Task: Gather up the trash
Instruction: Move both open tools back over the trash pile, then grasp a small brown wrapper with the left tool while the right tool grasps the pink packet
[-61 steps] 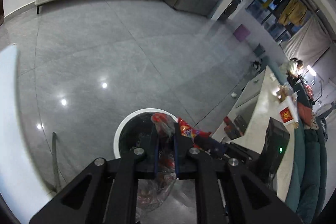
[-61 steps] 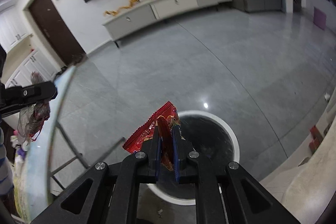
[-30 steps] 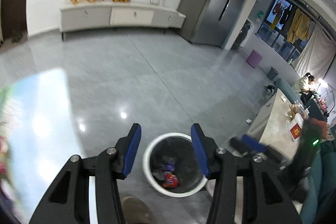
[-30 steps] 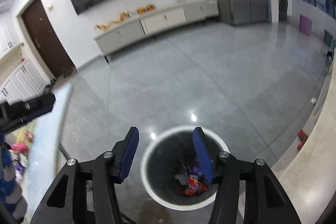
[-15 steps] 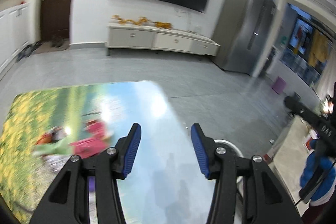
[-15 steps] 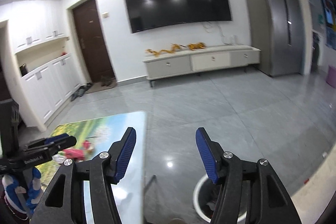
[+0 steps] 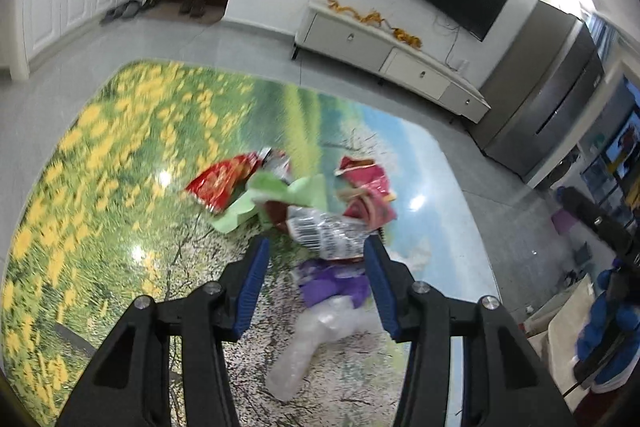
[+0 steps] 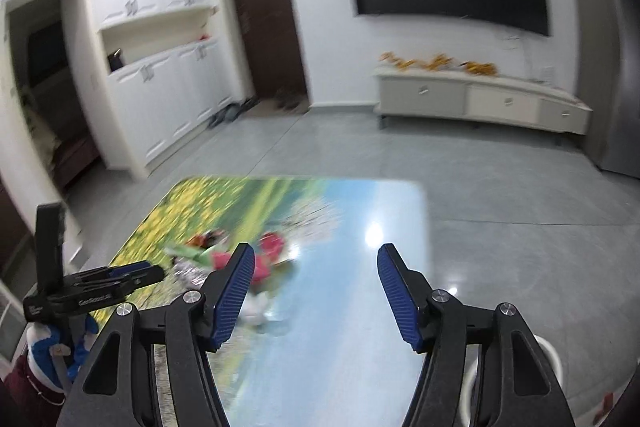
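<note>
Wrappers (image 7: 304,203) are being seen heaped mid-table (image 7: 100,155), at twelve o'clock of the left gripper (image 7: 316,267), whose jaws are spread and empty. Right gripper (image 8: 316,291), empty, has just been opening wider. Overlapped pieces are likely being dragged off the glossy top if pinched carelessly.

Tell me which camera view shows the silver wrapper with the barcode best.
The left wrist view: the silver wrapper lies close ahead, its barcode readable as stripes. In the right wrist view the trash pile is a far blur and this wrapper cannot be told apart.
</note>
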Motion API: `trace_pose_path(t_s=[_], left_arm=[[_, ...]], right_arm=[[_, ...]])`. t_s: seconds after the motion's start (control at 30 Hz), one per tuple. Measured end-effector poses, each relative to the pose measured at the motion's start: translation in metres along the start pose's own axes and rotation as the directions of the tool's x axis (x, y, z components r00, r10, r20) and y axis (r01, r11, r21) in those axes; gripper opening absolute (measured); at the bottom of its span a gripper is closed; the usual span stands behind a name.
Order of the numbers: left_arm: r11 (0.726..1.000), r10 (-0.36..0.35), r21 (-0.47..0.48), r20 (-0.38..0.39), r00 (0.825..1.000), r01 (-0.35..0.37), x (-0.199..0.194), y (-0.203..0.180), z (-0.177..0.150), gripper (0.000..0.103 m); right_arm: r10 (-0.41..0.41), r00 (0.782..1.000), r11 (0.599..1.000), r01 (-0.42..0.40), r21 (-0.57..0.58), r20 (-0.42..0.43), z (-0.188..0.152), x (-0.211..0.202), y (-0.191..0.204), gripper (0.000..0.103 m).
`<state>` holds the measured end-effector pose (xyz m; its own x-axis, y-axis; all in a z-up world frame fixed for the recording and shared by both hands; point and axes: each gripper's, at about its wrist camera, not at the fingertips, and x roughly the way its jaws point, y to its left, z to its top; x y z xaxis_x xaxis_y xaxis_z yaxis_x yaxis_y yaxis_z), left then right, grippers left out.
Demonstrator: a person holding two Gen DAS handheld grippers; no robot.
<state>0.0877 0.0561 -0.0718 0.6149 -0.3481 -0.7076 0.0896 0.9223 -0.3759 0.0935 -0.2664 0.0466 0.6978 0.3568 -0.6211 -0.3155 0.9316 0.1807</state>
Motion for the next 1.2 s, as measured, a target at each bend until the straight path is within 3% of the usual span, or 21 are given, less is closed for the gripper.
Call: trace_pose_path(t_s=[0.23,0.43,0.63,0.83,1.2], left_arm=[[0.997,-0.044,-0.061,-0.057,0.997,0.04,0.033,0.014,0.009,0.047],[0.994,-0.071,-0.092,-0.083,0.994,0.063,0.051,0.017,0.012,0.047],[0.992,-0.09,-0.092,-0.085,0.992,0.082,0.058,0.017,0.015,0.042],[0.991,-0.109,-0.082,-0.073,0.991,0.103,0.057,0.014,0.013,0.03],[0.99,-0.133,-0.05,-0.007,0.991,0.133,0.017,-0.003,0.007,0.022]], right_arm=[[0.104,0.983,0.989,-0.118,-0.087,-0.151,-0.005,0.089,0.037,0.066],[0.157,0.961,0.975,-0.187,-0.118,-0.227,-0.014,0.139,0.051,0.073],[0.205,0.939,0.972,-0.229,-0.057,-0.277,-0.023,0.171,0.046,0.073],[0.275,0.918,0.958,-0.285,0.006,-0.287,-0.029,0.18,0.039,0.069],[0.286,0.94,0.958,-0.285,0.033,-0.188,-0.019,0.134,0.028,0.068]])
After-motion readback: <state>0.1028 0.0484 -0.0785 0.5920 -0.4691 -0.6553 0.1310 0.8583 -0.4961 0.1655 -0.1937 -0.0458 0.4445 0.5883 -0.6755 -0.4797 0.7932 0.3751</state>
